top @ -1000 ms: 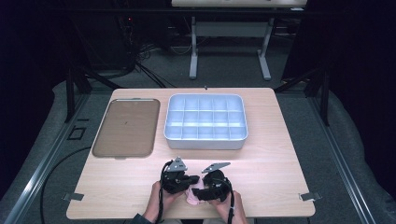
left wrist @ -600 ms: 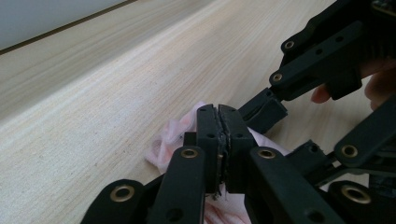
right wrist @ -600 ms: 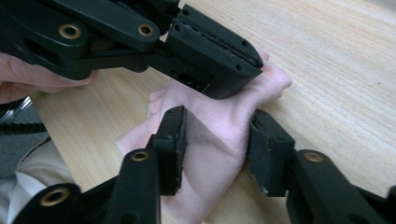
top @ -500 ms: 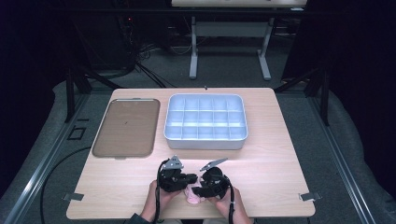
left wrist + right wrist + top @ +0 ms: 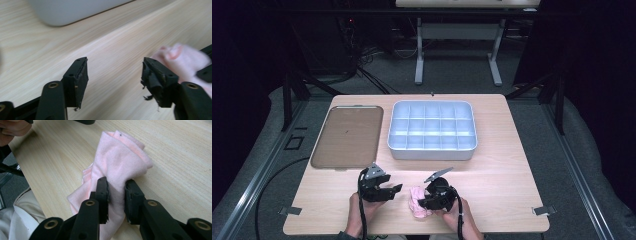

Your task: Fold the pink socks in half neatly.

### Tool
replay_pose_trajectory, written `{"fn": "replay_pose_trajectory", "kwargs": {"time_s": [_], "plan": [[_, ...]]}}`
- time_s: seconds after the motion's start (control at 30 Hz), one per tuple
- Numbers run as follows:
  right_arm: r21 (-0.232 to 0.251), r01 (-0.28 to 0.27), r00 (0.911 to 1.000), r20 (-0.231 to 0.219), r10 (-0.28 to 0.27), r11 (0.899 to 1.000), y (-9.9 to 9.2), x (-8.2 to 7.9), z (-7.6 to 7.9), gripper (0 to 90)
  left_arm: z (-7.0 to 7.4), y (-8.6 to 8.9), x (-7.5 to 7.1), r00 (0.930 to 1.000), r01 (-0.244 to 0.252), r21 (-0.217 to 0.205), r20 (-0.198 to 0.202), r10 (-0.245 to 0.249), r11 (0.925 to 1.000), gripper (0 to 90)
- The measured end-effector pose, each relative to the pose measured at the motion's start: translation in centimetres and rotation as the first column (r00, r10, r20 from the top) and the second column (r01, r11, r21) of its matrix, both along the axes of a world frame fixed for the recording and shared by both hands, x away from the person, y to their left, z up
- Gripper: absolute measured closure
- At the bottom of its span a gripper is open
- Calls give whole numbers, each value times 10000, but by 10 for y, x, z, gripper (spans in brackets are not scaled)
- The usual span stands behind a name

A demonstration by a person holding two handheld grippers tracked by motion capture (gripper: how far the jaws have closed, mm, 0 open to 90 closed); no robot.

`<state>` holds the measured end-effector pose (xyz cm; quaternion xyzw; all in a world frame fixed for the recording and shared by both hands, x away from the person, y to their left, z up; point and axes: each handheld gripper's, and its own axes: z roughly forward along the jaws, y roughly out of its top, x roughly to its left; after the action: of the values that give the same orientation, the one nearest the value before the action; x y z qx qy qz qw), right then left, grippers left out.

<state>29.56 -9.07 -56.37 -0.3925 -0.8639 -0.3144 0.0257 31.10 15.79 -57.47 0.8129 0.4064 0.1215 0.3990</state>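
While right gripper (image 5: 117,188) closes, pinching soft pink folded cloth (image 5: 120,157), left gripper (image 5: 115,75) just spread, empty.

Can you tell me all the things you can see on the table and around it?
pink cloth: one, pink, bunched at the table's near edge, pinched in the right gripper.
divided tray: one, pale blue-white, many compartments, middle of the far half.
flat tray: one, brown, left of the divided tray.
table: one, light wood.
desk legs: white, behind the table.
left gripper: black, jaws apart, just been opening, nothing between them.
right gripper: black, jaws just been closing on the pink cloth.
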Motion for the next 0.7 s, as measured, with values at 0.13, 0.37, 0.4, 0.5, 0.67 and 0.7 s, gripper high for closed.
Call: {"fn": "replay_pose_trajectory", "kwargs": {"time_s": [0.13, 0.37, 0.4, 0.5, 0.67, 0.7], "plan": [[105, -39, 10000, -88, 39, 9999, -1, 1, 0, 769, -8, 2, -4, 9999, -158, 444, 77, 155, 9989, 272], [188, -166, 9999, -26, 167, 9997, -4, 2, -1, 781, -13, -2, -6, 9992, -167, 892, 386, 133, 9959, 193], [182, -178, 9998, 39, 177, 9997, -4, 2, -1, 784, -14, -2, -7, 9989, -192, 904, 435, 153, 9957, 188], [133, -253, 9995, 201, 251, 9996, -3, 1, -1, 793, -15, -3, -8, 9983, -220, 1084, 564, 159, 9939, 183], [204, -289, 9989, 381, 281, 9994, -3, -1, -1, 806, -16, -4, -9, 9978, -223, 1164, 649, 148, 9929, 163], [241, -300, 9989, 368, 291, 9993, -4, -1, -1, 808, -16, -4, -9, 9977, -248, 1133, 660, 173, 9933, 161]]}}
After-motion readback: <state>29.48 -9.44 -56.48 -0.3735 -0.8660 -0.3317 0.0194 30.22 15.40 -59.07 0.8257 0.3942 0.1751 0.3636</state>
